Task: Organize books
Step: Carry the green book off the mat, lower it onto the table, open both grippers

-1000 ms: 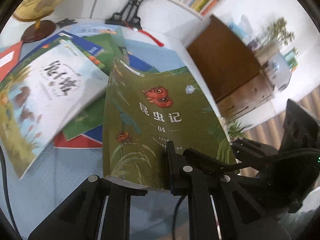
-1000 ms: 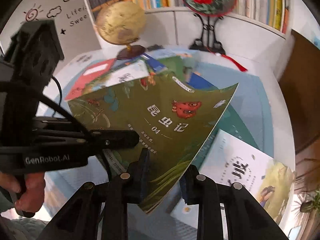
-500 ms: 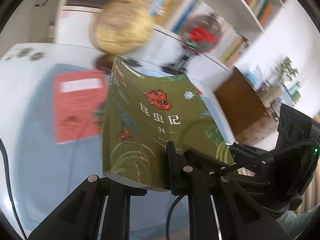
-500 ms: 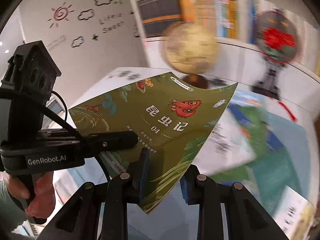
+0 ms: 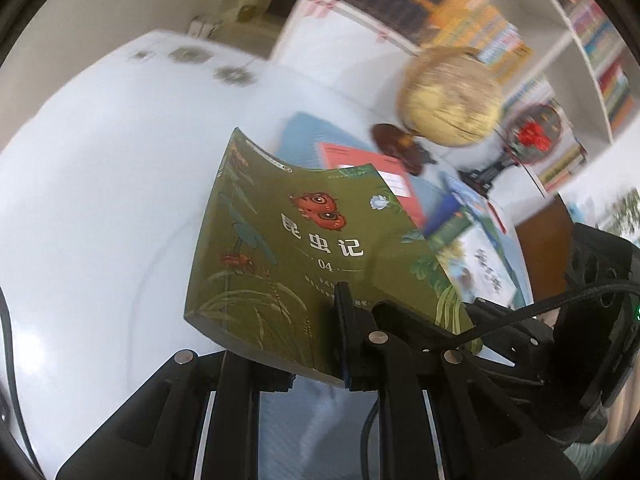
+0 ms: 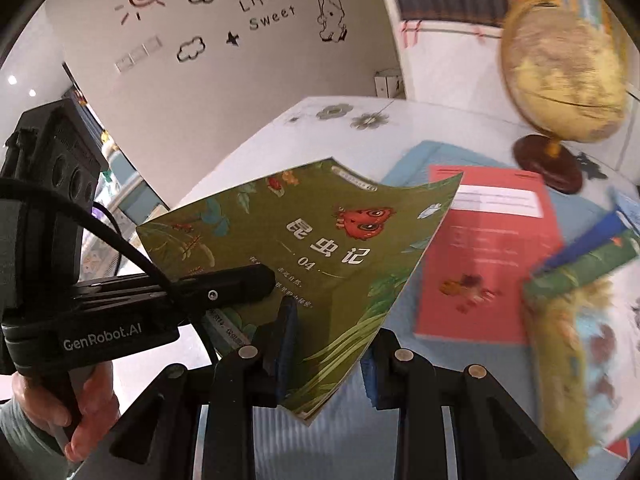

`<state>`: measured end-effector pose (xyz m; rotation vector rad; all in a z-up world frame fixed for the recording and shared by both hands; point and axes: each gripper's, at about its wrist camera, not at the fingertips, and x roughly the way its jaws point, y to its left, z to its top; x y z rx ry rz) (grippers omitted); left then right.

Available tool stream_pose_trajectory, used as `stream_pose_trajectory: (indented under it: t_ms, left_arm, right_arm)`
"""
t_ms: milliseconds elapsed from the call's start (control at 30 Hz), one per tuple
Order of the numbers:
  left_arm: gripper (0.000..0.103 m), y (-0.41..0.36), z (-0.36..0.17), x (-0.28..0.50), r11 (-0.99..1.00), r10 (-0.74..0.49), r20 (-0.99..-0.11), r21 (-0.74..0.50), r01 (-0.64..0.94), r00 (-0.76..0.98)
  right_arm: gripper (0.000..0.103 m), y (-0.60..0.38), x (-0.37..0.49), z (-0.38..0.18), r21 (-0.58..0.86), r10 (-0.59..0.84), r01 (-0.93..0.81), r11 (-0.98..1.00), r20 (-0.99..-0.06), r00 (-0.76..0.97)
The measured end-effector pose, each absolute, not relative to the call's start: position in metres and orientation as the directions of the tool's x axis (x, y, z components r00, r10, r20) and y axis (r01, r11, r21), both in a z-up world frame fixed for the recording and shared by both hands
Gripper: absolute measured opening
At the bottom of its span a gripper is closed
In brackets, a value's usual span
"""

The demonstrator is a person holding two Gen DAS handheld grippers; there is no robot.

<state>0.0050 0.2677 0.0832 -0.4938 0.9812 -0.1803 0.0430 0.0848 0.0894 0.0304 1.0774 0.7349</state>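
Observation:
A green book [image 5: 288, 248] with a red insect and the number 04 on its cover is held in the air above the white table [image 5: 100, 160]. My left gripper [image 5: 308, 344] is shut on its near edge. My right gripper [image 6: 326, 354] has its jaws apart around the book's [image 6: 320, 248] lower corner; only its left pad [image 6: 286, 344] seems to touch the cover. The left gripper's body [image 6: 132, 300] shows at the left of the right wrist view, clamped on the book's edge. A red book [image 6: 484, 252] lies flat on the blue mat [image 6: 420, 156].
A yellow globe [image 6: 560, 80] on a brown base stands at the back. A pile of blue, green and white books [image 6: 588, 320] lies at the right. A red fan ornament [image 5: 532, 136] and bookshelves [image 5: 500, 32] stand behind. A wooden cabinet [image 5: 540, 248] is at the far right.
Both grippers have swung left with the green book, away from the pile toward the bare white left side of the table. The grip on the book looks unchanged.

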Motion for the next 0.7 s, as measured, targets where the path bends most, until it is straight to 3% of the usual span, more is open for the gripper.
stream_pose_trajectory:
  t_ms: [300, 533, 700]
  left_arm:
    - [0.020, 0.309, 0.049, 0.018, 0.873, -0.338, -0.789, -0.467, -0.143, 0.514]
    - [0.036, 0.323, 0.022, 0.011, 0.878, -0.306, -0.847, -0.427, -0.216, 0.434]
    - [0.049, 0.340, 0.012, -0.017, 0.900, -0.161, -0.905, -0.299, -0.318, 0.394]
  right_arm:
    - [0.029, 0.084, 0.038, 0.088, 0.393, 0.546, -0.491, 0.778, -0.809, 0.217]
    - [0.029, 0.091, 0.051, 0.055, 0.450, 0.544, -0.434, 0.780, -0.831, 0.114]
    - [0.029, 0.092, 0.050, 0.045, 0.443, 0.528, -0.445, 0.778, -0.846, 0.081]
